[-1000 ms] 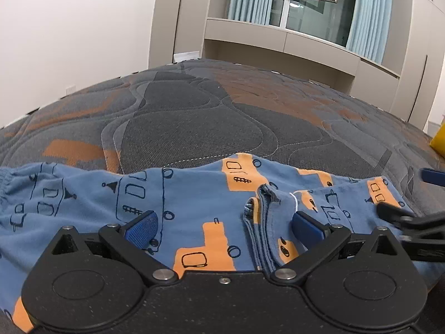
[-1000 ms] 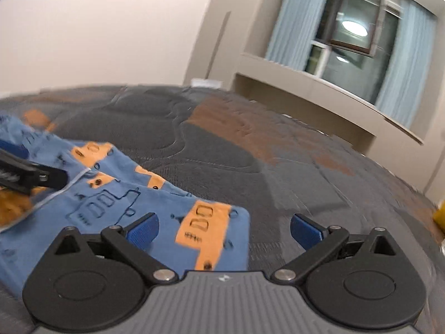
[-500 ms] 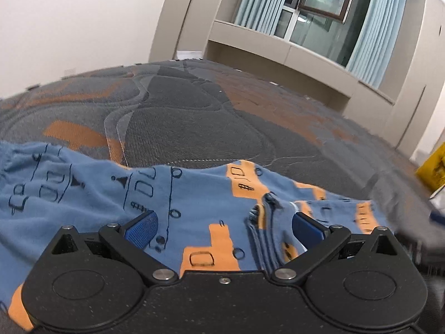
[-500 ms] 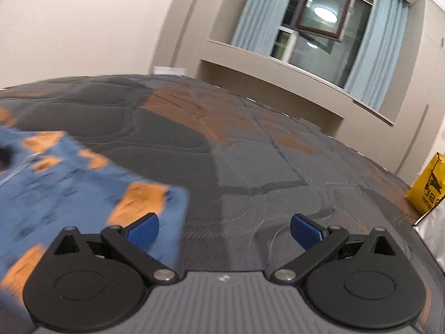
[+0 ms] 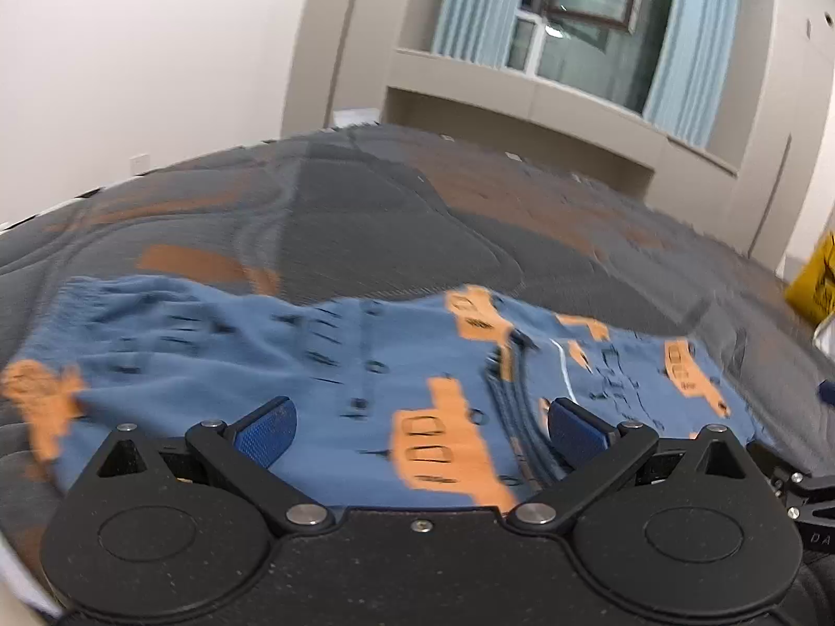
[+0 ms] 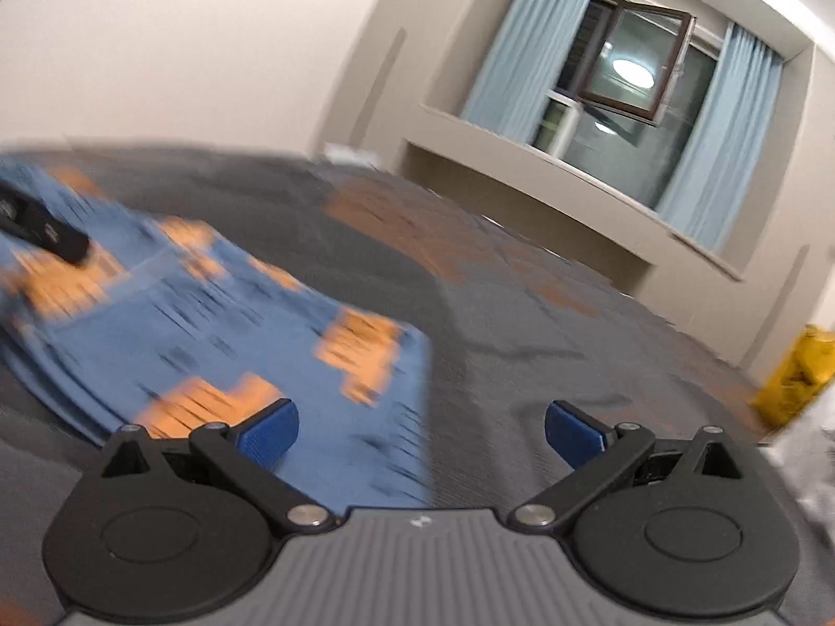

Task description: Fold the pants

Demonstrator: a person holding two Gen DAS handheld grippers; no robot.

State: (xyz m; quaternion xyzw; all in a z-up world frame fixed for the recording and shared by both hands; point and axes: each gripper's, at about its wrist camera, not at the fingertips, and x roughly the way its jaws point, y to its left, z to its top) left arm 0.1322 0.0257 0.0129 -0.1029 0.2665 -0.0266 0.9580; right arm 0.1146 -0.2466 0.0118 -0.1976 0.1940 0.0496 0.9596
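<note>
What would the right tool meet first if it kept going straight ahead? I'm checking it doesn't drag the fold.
Probably the pants' right edge: the right tool, open, straddles it, with bare quilted mattress beyond. Blur leaves depth uncertain.

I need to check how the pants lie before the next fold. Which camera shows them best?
The left wrist view: the pants spread across nearly the full width of the mattress, seam ridge visible, though somewhat blurred. The right wrist view shows only one end of them, heavily motion-blurred.

Pants print motion-blurred; yellow bag cut off at edge.
</note>
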